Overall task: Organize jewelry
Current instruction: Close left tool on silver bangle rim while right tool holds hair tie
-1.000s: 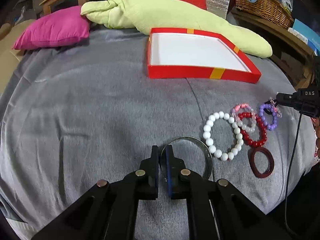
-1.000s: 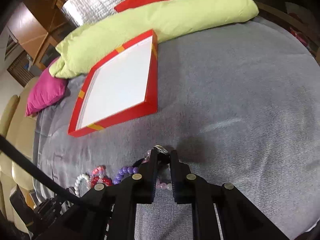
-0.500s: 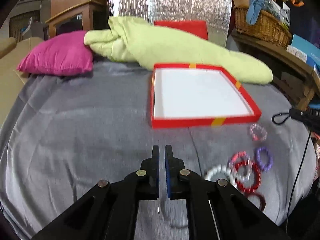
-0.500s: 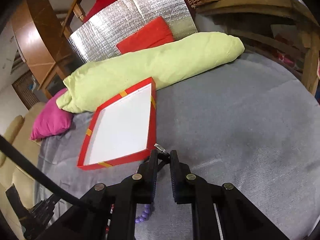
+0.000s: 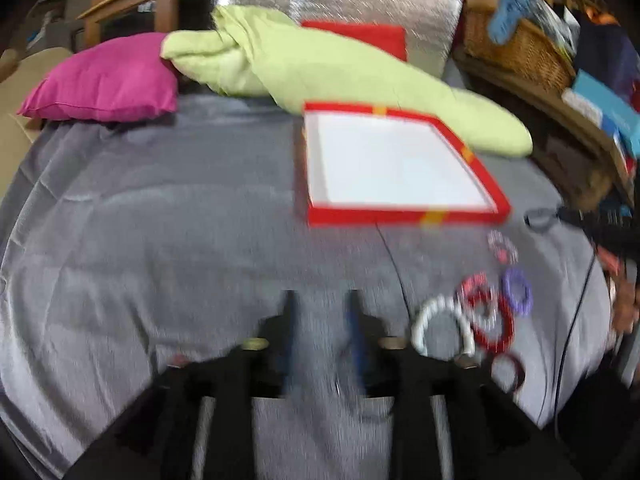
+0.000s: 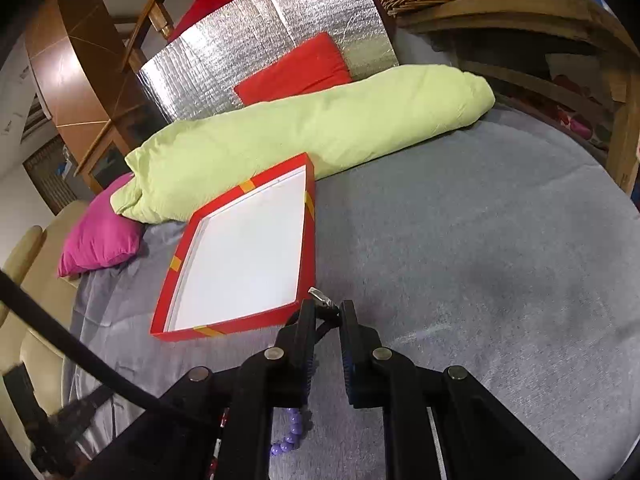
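Right tongs (image 6: 325, 314) pinch a small dark looped piece with a silver clasp (image 6: 320, 295), held just beside the near corner of the red tray (image 6: 306, 240) on the grey-covered bed (image 6: 460, 260). The tray's white floor is bare. Left tongs (image 5: 320, 312) stand spread with nothing between the fingers, above the bedcover and well short of the tray.

Bracelets not yet moved lie in a cluster right of the left tongs: a white bead bracelet (image 5: 440, 320), a red bead bracelet (image 5: 494, 328), a purple bead bracelet (image 5: 518, 290), a pale pink one (image 5: 502, 246) nearer the tray, and a dark red ring (image 5: 510, 370).

Risks, as judged: the pinch on the looped piece is shallow, at the fingertips only, so it may slip out onto the bedcover short of the tray wall. The soft bedding may let the light tray shift if the tongs nudge its rim.

Limits of view: the left view is smeared by motion, so bead detail and overlaps in the cluster are uncertain. The full shape of the held piece is hidden behind the right fingers. Below the right tongs, only a few purple beads (image 6: 290, 432) show.
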`<act>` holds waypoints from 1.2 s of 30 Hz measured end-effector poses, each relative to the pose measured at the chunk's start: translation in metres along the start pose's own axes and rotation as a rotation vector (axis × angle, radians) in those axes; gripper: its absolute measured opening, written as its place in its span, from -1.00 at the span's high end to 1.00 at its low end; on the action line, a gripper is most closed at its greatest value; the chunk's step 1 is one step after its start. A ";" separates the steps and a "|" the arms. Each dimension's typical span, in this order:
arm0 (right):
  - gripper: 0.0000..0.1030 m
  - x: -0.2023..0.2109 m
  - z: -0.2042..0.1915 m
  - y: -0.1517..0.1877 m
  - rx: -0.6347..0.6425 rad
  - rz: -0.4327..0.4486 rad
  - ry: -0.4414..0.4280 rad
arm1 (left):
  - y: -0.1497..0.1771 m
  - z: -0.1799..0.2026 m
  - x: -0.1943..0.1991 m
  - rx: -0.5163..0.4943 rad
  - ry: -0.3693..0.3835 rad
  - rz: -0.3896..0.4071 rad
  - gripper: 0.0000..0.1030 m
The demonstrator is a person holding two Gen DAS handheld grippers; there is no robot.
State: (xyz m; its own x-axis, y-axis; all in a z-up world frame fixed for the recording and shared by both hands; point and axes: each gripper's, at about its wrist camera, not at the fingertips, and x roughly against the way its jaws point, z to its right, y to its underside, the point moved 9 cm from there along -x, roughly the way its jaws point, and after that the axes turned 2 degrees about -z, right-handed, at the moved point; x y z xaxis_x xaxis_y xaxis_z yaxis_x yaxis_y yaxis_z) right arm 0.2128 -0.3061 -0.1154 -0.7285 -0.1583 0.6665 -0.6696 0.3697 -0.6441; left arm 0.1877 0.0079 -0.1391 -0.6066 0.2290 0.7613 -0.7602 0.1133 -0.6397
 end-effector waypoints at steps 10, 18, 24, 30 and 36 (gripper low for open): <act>0.75 -0.001 -0.010 0.014 0.017 -0.023 -0.006 | 0.044 0.054 -0.019 -0.257 0.022 -0.104 -0.34; 0.75 0.000 -0.011 0.017 0.019 -0.027 -0.005 | 0.044 0.045 -0.040 -0.173 0.032 -0.176 -0.31; 0.75 0.002 -0.010 0.016 0.013 -0.020 -0.006 | 0.038 0.031 -0.039 -0.144 0.021 -0.145 0.51; 0.75 0.003 -0.012 0.016 0.019 -0.019 -0.012 | 0.035 0.027 -0.036 -0.127 0.023 -0.135 0.78; 0.75 0.001 -0.014 0.017 0.024 -0.025 -0.008 | 0.033 0.016 -0.031 -0.093 0.030 -0.137 0.78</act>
State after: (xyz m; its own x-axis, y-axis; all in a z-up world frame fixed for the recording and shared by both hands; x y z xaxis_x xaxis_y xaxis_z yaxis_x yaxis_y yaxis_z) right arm 0.2025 -0.2873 -0.1207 -0.7123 -0.1749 0.6798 -0.6912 0.3434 -0.6359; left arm 0.1777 -0.0111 -0.1824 -0.4902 0.2339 0.8396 -0.8099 0.2338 -0.5380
